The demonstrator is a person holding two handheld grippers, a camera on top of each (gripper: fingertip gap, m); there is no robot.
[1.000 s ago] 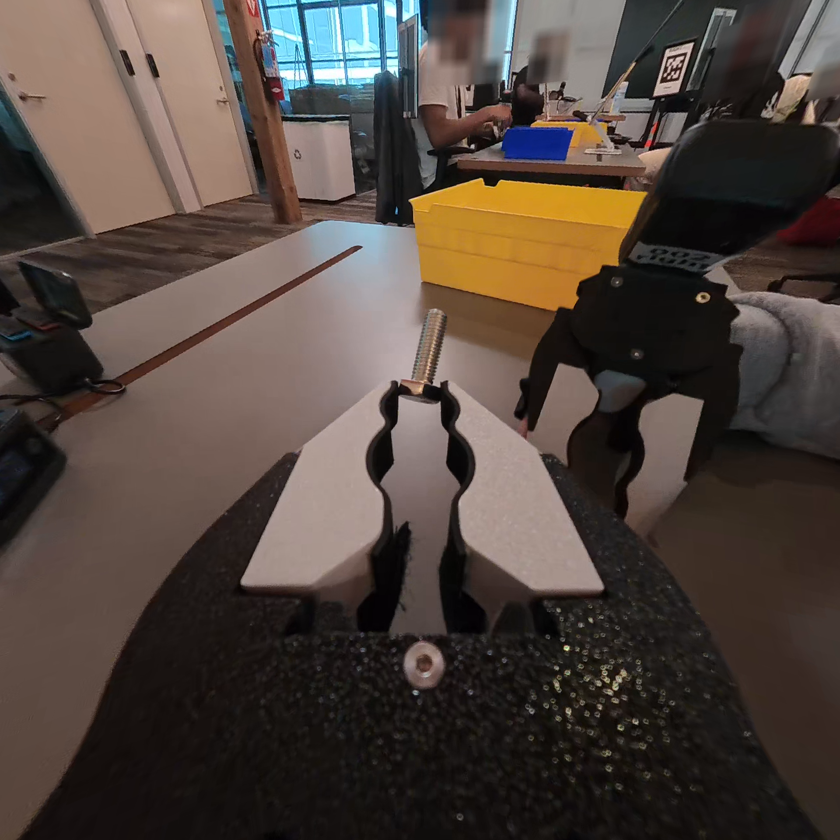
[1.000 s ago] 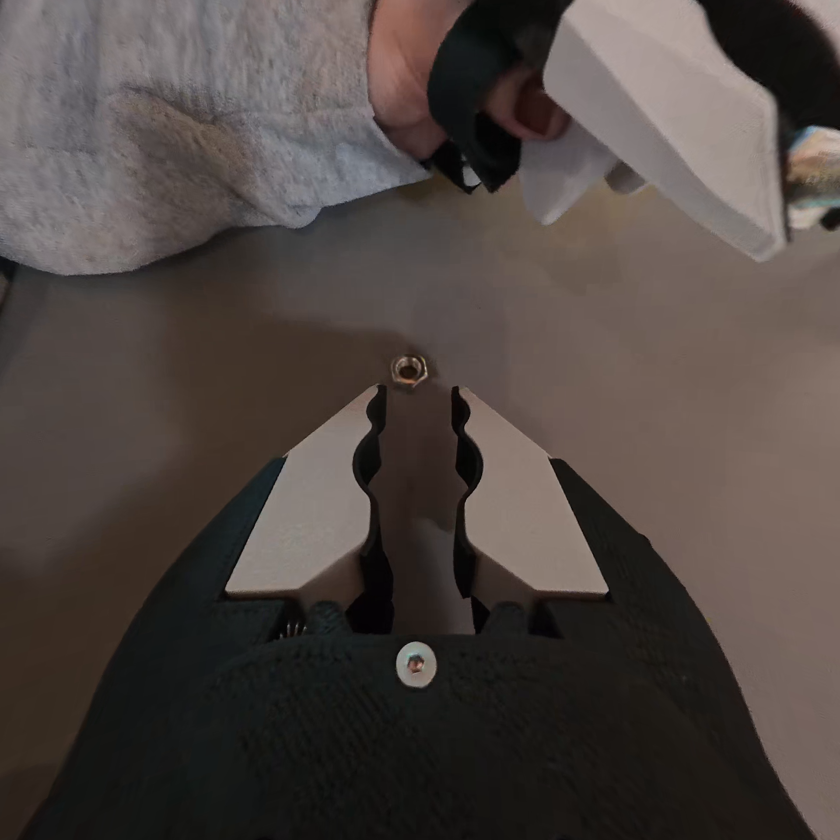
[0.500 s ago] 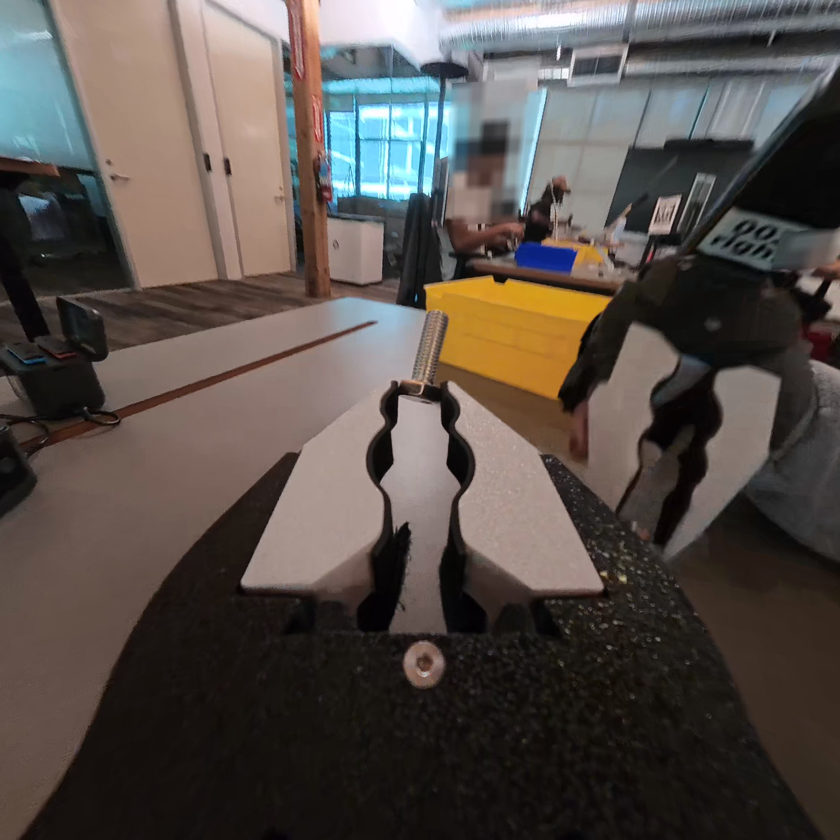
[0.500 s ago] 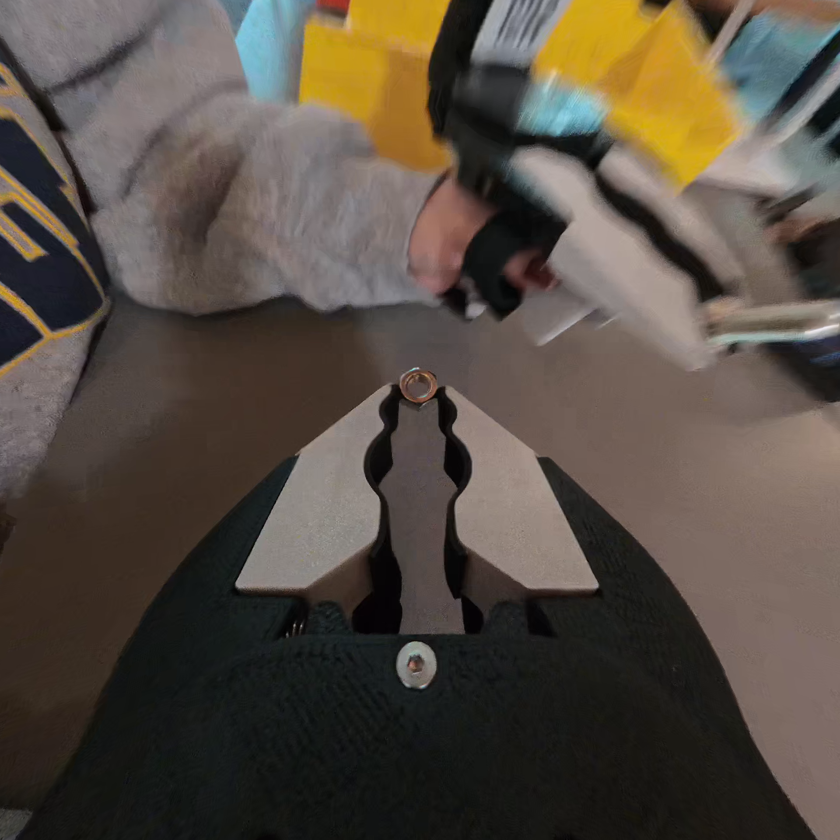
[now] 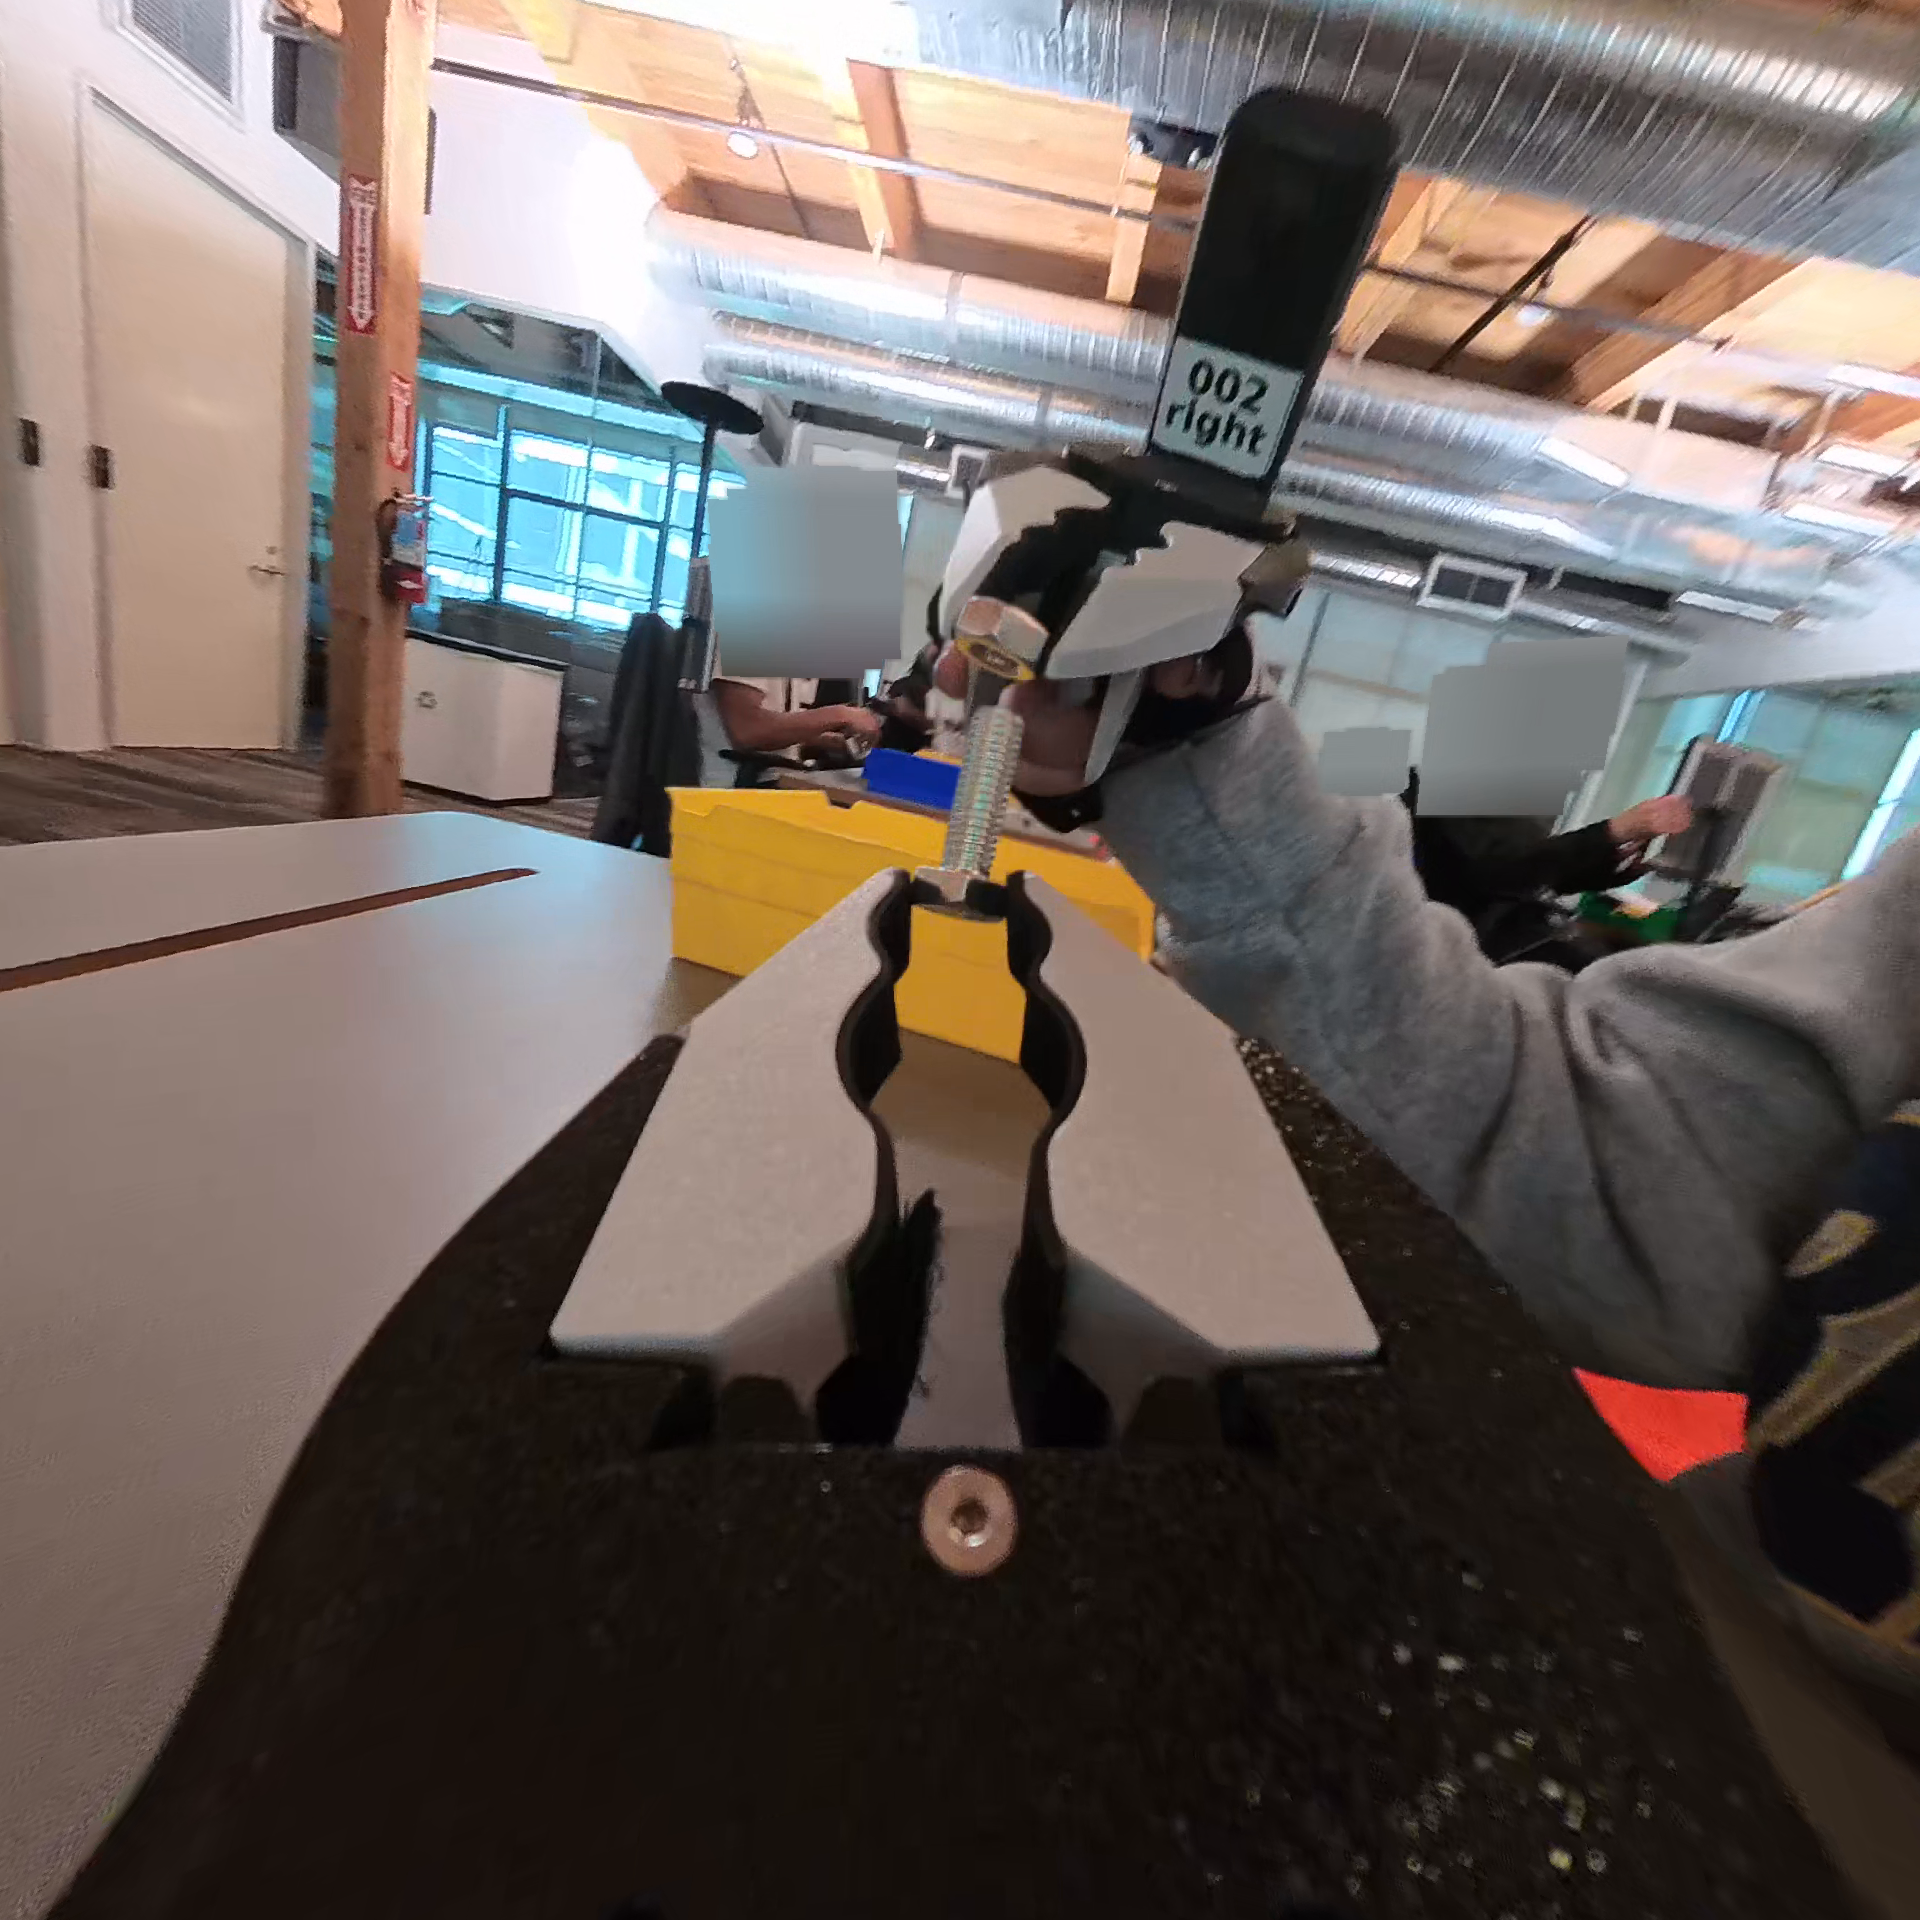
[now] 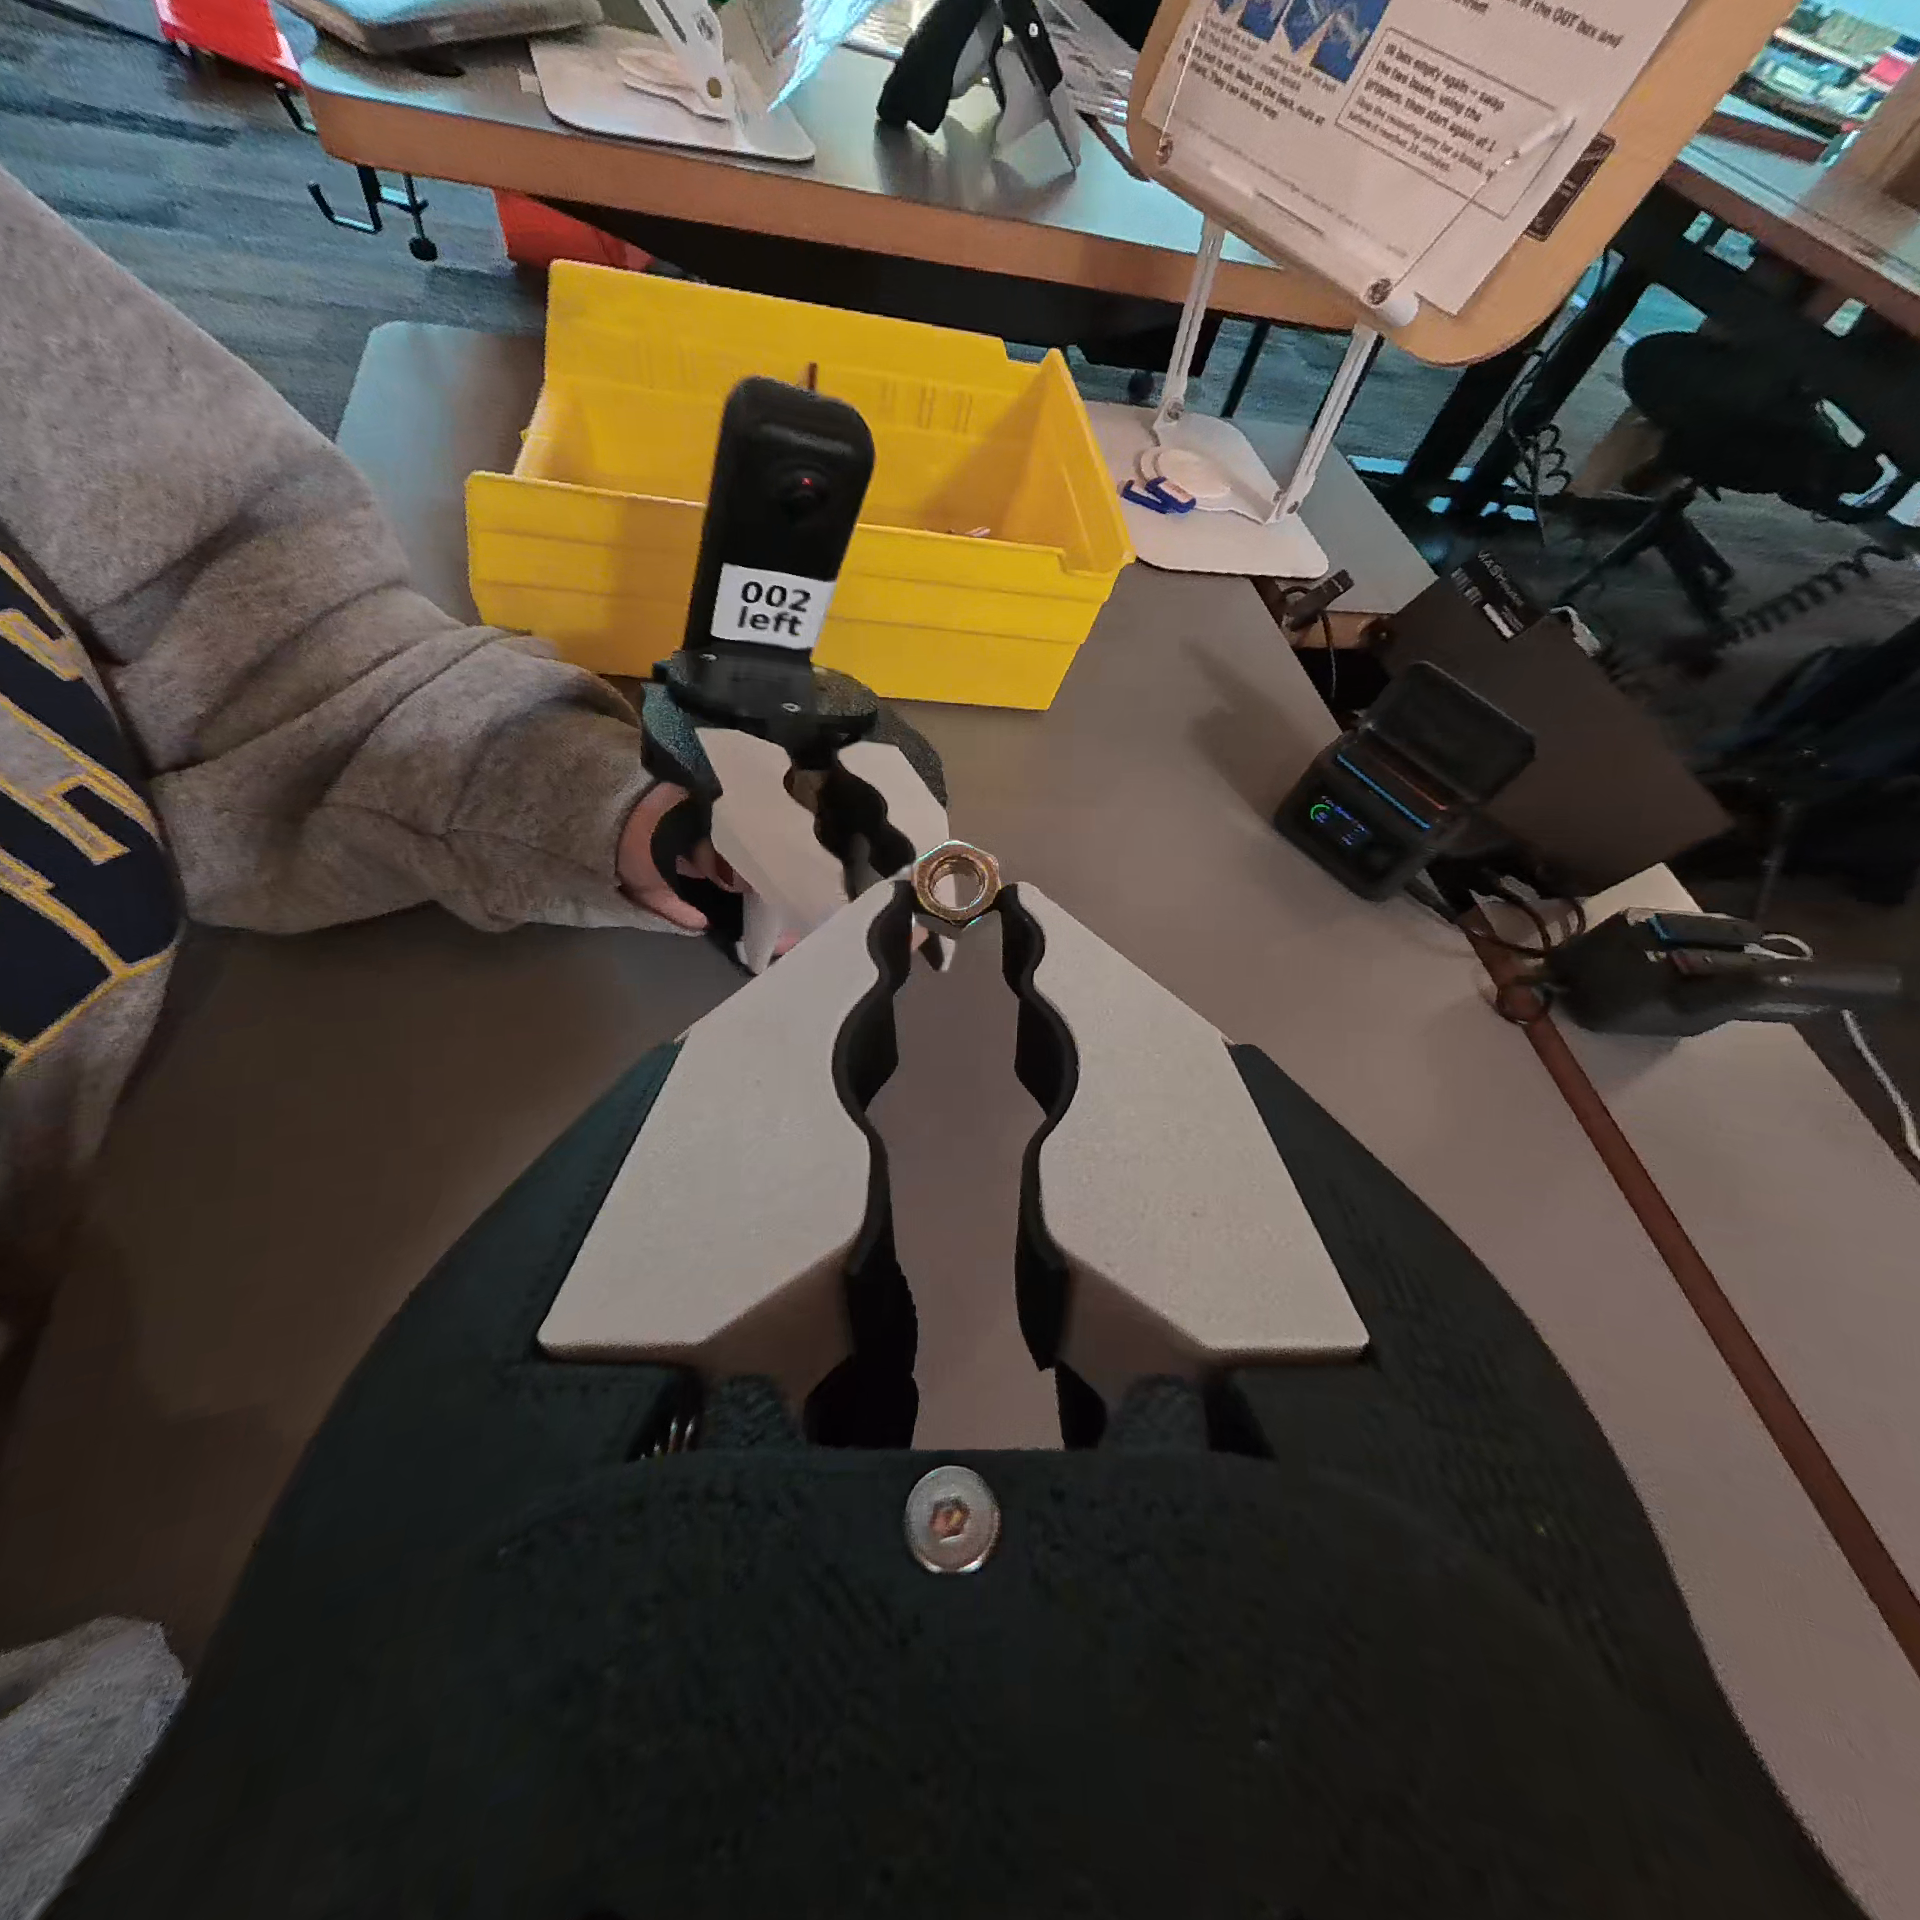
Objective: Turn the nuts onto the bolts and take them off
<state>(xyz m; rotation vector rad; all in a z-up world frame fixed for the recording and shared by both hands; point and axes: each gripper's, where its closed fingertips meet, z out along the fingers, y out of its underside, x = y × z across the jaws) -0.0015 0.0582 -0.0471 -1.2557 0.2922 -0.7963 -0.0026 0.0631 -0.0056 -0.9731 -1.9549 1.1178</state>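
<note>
Your left claw (image 5: 958,902) is clamped on the hex head of a threaded bolt (image 5: 977,792), which stands nearly upright above the grey tabletop (image 5: 260,1039) with its thread pointing up. Your right claw (image 6: 954,902) pinches a hex nut (image 6: 954,881) at its fingertips, and in the left wrist view that nut (image 5: 1000,641) sits just over the bolt's tip, though you cannot tell whether they touch. Beyond both, a yellow bin (image 6: 935,623) rests on the tabletop.
</note>
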